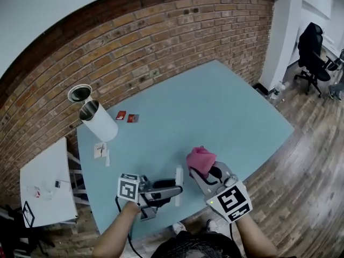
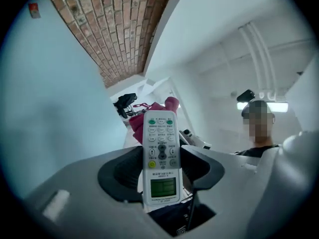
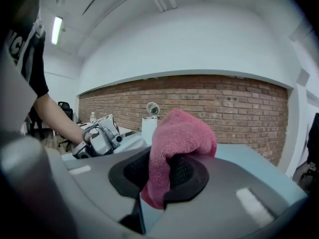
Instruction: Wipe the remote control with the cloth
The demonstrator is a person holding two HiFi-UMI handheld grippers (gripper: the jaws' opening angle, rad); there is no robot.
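Clamping the white remote control [image 2: 161, 153] by its long edges, the left gripper [image 1: 172, 188] had its jaws spread only as wide as the casing, over the near edge of the blue table [image 1: 226, 106]. The remote's long axis ran across that gripper's pointing line, with the display end low and the button face turned back toward the gripper. The right gripper [image 1: 207, 169], jaws pinched on the bunched pink cloth [image 1: 200, 159], sat just beside. The cloth was near the remote's far end but apart, apparently facing its back.
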